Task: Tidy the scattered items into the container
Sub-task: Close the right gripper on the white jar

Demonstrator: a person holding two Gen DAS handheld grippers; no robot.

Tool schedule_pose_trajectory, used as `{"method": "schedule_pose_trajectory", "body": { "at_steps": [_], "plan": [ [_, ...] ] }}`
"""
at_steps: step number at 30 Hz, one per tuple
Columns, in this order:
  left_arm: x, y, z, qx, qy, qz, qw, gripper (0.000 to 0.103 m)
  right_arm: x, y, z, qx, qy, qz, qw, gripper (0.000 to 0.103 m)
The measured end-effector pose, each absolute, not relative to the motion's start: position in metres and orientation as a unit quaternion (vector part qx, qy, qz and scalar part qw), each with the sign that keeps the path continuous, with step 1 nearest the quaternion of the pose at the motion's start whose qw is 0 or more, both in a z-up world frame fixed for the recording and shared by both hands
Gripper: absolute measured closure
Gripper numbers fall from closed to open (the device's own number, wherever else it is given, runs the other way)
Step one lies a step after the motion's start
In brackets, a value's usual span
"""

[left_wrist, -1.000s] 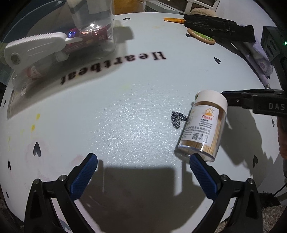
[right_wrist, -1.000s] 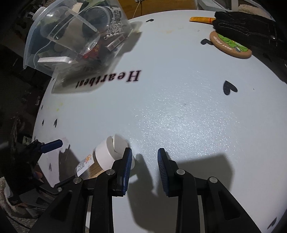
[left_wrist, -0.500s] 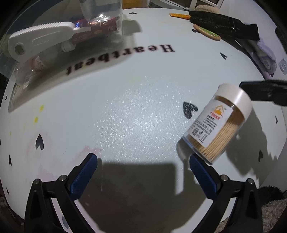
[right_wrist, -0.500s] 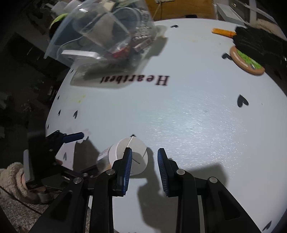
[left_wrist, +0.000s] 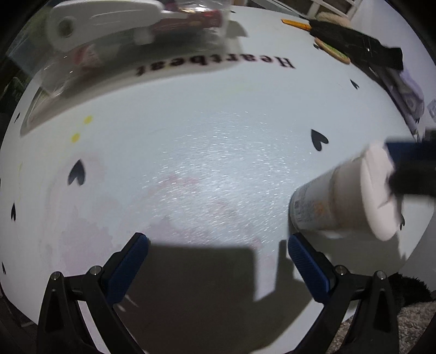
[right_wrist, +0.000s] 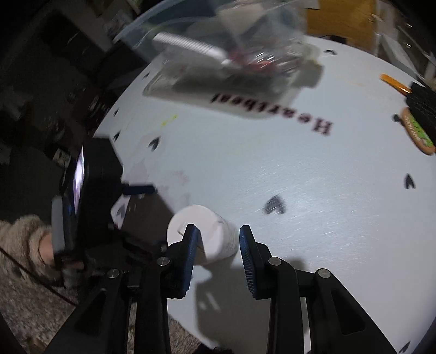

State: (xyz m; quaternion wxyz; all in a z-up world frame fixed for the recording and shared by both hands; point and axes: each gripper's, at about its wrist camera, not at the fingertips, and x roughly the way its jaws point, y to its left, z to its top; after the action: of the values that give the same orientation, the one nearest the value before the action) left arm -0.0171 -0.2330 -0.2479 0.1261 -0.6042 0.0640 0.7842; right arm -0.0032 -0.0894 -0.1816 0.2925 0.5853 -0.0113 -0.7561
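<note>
Blue-padded fingers of the left gripper point(left_wrist: 218, 252) stand wide apart over the white table point(left_wrist: 218, 168), nothing between them. Just past its right-hand finger hangs the toothpick jar point(left_wrist: 340, 198), tilted, white lid toward the right, clear of the table with its shadow beneath.

Right gripper point(right_wrist: 217, 242), in its own view: the jar's white lid point(right_wrist: 196, 223) sits between the blue pads. The left-hand pad overlaps the lid; a sliver of gap shows on the other side. Jaws partly drawn in, and the jar is off the table, so it reads as held by the lid end. Heavy motion blur; contact on the right pad is not certain. From the left wrist view the right gripper point(left_wrist: 411, 168) is a dark smear against the lid.

Beyond the jar, black heart prints point(left_wrist: 319, 139) dot the table. Farther on, the printed word "Heartbeat" point(left_wrist: 215, 64).

Past the word, on the far side from the jar: the clear plastic container point(right_wrist: 226, 51), already holding a white flat tool point(left_wrist: 103, 16) and a red item point(left_wrist: 196, 23), details blurred.

Far right of the word: a round coaster point(right_wrist: 417, 133), a black glove point(left_wrist: 357, 40), an orange stick point(left_wrist: 295, 24).
</note>
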Motion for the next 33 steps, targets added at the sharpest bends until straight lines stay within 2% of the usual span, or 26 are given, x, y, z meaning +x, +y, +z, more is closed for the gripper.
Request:
{"method": "schedule_pose_trajectory", "body": {
  "at_steps": [9,16,22,23,26,27,30,33],
  "plan": [
    [-0.012,-0.257,-0.215,-0.572,0.032,0.806,0.148,0.0,-0.007,-0.09,-0.176,0.589,-0.036,-0.765,0.258,0.072],
    [-0.01,-0.244,-0.186,-0.539,0.023,0.825,0.166,0.0,-0.02,-0.089,-0.18,0.595,-0.066,-0.767,0.233,0.072],
    [-0.018,-0.223,-0.182,-0.531,0.034,0.825,0.19,0.0,-0.022,-0.088,-0.184,0.604,-0.08,-0.758,0.233,0.072],
    [-0.018,-0.221,-0.183,-0.531,0.037,0.824,0.193,0.0,-0.023,-0.086,-0.185,0.607,-0.087,-0.755,0.232,0.071],
    [-0.018,-0.214,-0.187,-0.532,0.052,0.821,0.198,0.0,-0.024,-0.085,-0.187,0.609,-0.076,-0.759,0.215,0.053],
    [-0.018,-0.212,-0.188,-0.531,0.053,0.822,0.201,0.0,-0.024,-0.084,-0.188,0.61,-0.075,-0.76,0.212,0.05],
    [-0.02,-0.211,-0.189,-0.534,0.048,0.82,0.202,0.0,-0.026,-0.081,-0.191,0.618,-0.091,-0.752,0.21,0.05],
    [-0.021,-0.211,-0.19,-0.536,0.044,0.818,0.202,0.0,-0.024,-0.087,-0.187,0.611,-0.063,-0.762,0.205,0.05]
  ]
}}
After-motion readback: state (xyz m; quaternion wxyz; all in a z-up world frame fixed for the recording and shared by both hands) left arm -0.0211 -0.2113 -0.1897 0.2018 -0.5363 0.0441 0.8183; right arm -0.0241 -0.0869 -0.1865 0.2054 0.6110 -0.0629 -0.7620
